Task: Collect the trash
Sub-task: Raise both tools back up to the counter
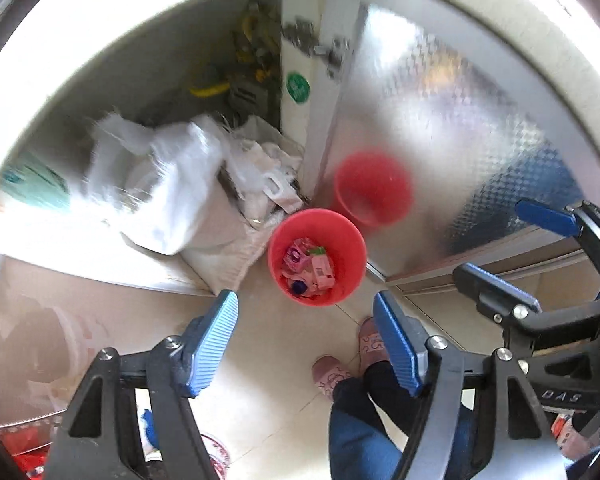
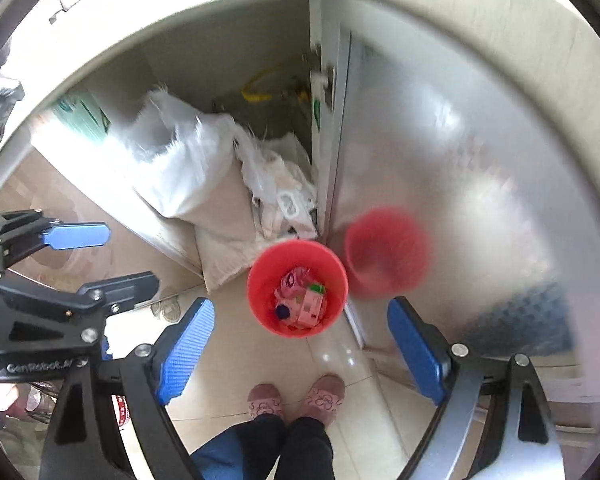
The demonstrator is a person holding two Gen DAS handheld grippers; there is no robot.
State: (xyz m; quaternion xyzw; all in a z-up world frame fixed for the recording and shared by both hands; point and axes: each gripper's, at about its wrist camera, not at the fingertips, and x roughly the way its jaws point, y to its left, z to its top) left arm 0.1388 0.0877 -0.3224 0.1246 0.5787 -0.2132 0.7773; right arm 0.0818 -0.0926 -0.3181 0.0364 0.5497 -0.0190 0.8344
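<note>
beside the red bin (image 1: 342, 280) lie white sacks (image 1: 168, 188); both claws, left claw (image 1: 306, 344) and right claw (image 2: 300, 356), spread, empty.

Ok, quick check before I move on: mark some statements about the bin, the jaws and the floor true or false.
1. The red bin holds pink packaging. True.
2. The left gripper grips a wrapper. False: its jaws are open with nothing between them.
3. The right gripper is open and holds nothing. True.
4. The bin lies on its side. False: it stands upright on the floor.
5. A metal door reflects the bin. True.
</note>
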